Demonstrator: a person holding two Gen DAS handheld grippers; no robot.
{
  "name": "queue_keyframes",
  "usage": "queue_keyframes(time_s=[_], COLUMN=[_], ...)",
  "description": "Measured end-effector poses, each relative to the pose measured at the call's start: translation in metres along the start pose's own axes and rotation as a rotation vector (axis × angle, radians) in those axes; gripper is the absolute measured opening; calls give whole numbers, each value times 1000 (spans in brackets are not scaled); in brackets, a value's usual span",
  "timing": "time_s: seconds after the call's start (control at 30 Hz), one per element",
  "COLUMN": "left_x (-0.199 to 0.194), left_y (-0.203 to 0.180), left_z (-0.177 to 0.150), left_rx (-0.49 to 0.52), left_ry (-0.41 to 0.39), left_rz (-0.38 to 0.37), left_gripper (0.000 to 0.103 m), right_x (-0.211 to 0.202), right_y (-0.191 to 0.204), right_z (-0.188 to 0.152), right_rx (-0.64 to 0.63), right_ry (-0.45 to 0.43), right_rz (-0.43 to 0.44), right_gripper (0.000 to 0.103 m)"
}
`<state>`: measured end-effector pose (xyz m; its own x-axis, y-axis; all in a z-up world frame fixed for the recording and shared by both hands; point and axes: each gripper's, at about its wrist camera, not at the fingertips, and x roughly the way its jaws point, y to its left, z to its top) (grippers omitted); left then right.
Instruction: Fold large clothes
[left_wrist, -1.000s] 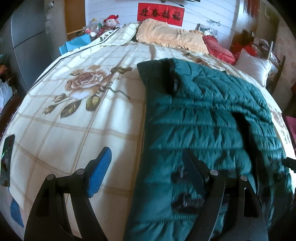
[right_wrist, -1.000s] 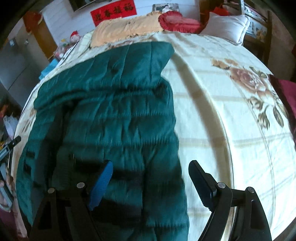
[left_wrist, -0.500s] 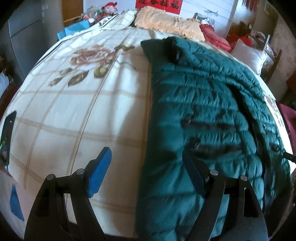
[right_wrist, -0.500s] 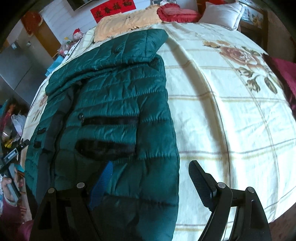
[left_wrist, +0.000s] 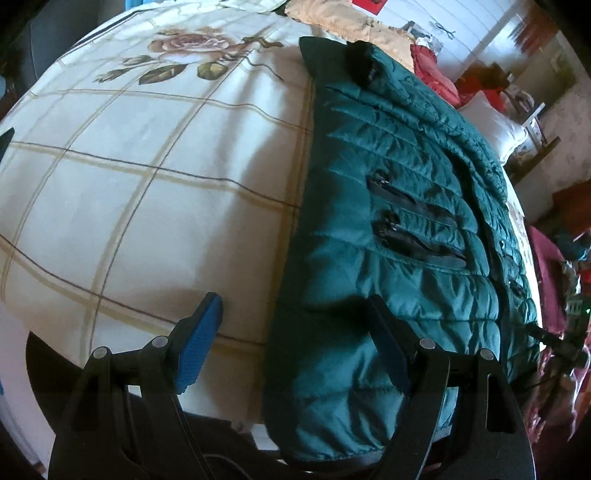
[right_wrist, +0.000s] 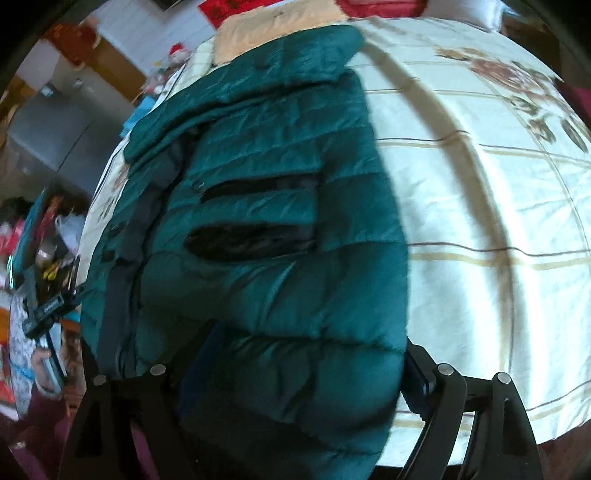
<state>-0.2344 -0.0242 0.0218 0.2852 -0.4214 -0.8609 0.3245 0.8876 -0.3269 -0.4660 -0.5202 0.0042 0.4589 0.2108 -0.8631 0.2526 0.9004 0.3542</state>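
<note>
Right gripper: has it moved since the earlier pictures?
Yes. The right gripper has come nearer the bed's near edge, and the jacket's hem now lies between its opening jaws.

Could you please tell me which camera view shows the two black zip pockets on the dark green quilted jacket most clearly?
The left wrist view: both black zip pockets on the dark green quilted jacket appear sharp, zipper pulls visible. The right wrist view shows both pockets larger but motion-blurred, as dark slits without detail.

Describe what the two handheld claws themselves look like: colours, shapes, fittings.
Both claws, left and right, have black angular linkage frames with triangular cutouts and round silver pivot pins. Each finger carries a flat blue ribbed pad. No cables or markings are visible on them.
</note>
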Motion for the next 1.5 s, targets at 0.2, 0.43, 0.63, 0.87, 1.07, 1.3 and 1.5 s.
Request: queue_keyframes(time_s=[0.2,0.43,0.63,0.87,1.07,1.3,1.5], left_x=[3,6,8,10,12,5,-25], left_y=[-19,-22,-26,-34,-38,-43,-55], left_z=[-8,-9,-9,-15,-14,-14,7], left_rx=[92,99,120,168,176,206,238], left_ry=[13,18,20,13,34,32,-55], left_rz=[20,24,23,16,14,-2,-41], left_gripper=[80,81,84,89,89,46,22], right_x=[2,3,-3,7,6,-11,-40], right_y=[2,1,13,7,7,6,23], right_z=[0,-1,-2,-8,-7,-3,20], right_rx=[-10,-14,-74,-81,-70,-69,-125], right_ry=[1,6,-14,10,-17,-98,-200], right_rz=[6,-4,64,57,120,142,181], right_gripper=[86,86,87,87,83,34,25])
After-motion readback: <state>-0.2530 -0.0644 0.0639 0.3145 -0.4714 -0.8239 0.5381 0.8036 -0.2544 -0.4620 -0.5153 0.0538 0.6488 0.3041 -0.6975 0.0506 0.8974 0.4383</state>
